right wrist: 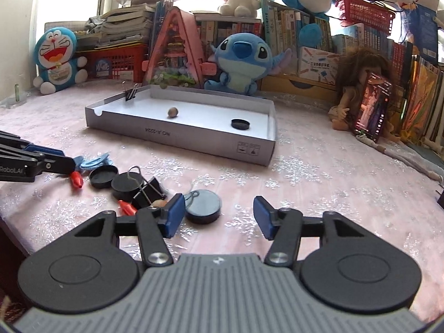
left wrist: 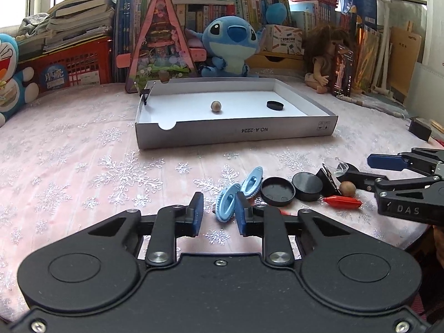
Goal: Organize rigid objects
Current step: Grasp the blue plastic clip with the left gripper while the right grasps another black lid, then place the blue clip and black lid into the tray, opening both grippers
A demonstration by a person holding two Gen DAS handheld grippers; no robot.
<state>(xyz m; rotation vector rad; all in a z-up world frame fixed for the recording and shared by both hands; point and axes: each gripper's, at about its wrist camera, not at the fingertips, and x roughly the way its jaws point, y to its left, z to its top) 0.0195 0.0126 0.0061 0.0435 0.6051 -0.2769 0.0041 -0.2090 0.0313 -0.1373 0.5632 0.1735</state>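
Note:
A shallow white box [left wrist: 233,134] [right wrist: 177,136] holds a brown nut [left wrist: 216,106] [right wrist: 172,112], a black cap [left wrist: 275,105] [right wrist: 240,123] and a binder clip on its far-left rim [left wrist: 144,94] [right wrist: 130,93]. My left gripper [left wrist: 219,212] is open just above the cloth, with a light-blue plastic clip [left wrist: 226,204] between its fingers. A second blue clip [left wrist: 251,182], two black caps [left wrist: 278,191] [left wrist: 307,186], a red float [left wrist: 342,202] and a nut [left wrist: 347,188] lie to its right. My right gripper [right wrist: 219,215] is open; a black disc [right wrist: 204,206] lies by its left finger.
A black binder clip [right wrist: 147,191] and red floats [right wrist: 76,179] lie in the pile. Plush toys [left wrist: 230,45], a doll with a phone [right wrist: 373,105], a pink triangular toy house [left wrist: 159,47], red baskets and books line the back. A pink snowflake cloth [left wrist: 83,166] covers the table.

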